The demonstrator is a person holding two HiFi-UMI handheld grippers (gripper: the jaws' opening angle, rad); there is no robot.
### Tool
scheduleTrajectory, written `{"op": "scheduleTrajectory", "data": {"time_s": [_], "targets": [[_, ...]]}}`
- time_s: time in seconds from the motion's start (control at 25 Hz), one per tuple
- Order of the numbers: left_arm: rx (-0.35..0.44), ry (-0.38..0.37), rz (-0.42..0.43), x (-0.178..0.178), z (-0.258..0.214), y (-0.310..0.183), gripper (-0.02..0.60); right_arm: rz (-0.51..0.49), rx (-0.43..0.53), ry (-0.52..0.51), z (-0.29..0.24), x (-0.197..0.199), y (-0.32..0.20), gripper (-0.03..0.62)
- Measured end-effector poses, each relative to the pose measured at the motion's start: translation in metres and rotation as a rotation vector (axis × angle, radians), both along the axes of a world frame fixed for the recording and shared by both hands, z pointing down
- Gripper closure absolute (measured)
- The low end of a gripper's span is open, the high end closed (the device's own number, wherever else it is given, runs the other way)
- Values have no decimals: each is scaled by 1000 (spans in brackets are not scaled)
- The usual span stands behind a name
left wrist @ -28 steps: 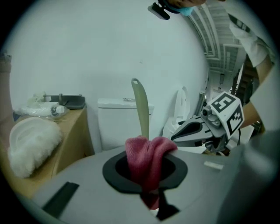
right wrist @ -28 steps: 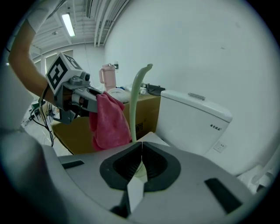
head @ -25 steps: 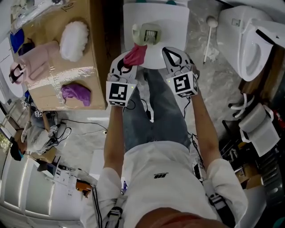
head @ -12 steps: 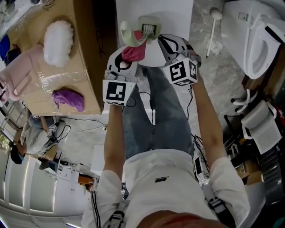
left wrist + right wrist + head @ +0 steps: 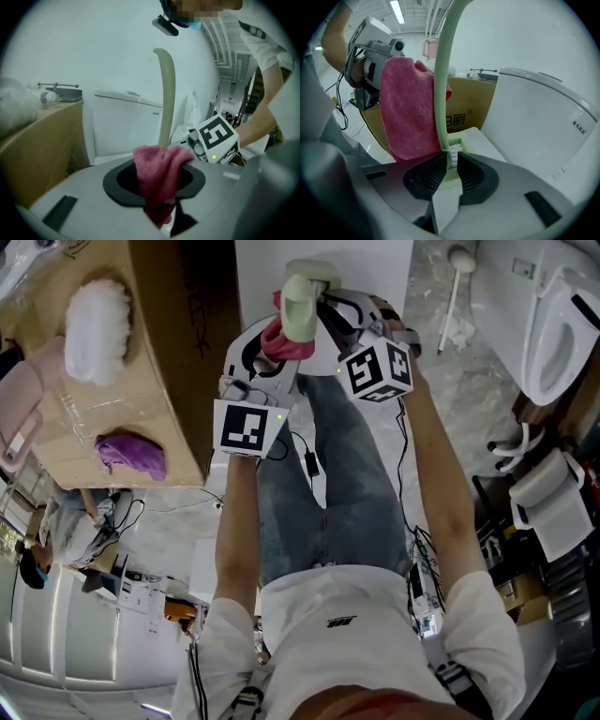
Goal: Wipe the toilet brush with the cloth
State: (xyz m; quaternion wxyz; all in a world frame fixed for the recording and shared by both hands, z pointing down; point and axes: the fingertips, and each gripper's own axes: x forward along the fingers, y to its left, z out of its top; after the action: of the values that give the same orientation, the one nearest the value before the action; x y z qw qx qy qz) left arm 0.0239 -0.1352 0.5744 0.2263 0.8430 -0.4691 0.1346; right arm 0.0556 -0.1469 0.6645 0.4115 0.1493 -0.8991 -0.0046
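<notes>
The toilet brush (image 5: 302, 304) is standing upright just in front of a white lidded block (image 5: 262, 268). The edge of a cardboard box (image 5: 159, 352) is running close on the brush's left, and open floor (image 5: 441, 381) is stretching from the brush rightward to the toilet (image 5: 553, 324).

The right gripper (image 5: 336, 322) is clamping the toilet brush low at its neck, with its jaws nearly together beside the white bristles. The left gripper (image 5: 274, 345) is opening its jaws. The red cloth (image 5: 286, 341) is lying loosely between them and leaning against the brush handle.

A white long-handled brush (image 5: 457, 277) is lying on the floor to the right of the toilet brush. A purple rag (image 5: 131, 454) and a white fluffy pad (image 5: 89, 329) are sitting on the box, well to the toilet brush's left.
</notes>
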Motion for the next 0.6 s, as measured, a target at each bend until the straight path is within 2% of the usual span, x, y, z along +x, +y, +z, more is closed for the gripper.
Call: {"op": "scheduleTrajectory", "data": {"time_s": [0.28,0.6], "targets": [[-10,10,27,11,16,0,414,-50,5,-30,8,-4,0,537],[-6,18,11,28,31,-19,407,-84,30,-39,8,-3,1,545]]}}
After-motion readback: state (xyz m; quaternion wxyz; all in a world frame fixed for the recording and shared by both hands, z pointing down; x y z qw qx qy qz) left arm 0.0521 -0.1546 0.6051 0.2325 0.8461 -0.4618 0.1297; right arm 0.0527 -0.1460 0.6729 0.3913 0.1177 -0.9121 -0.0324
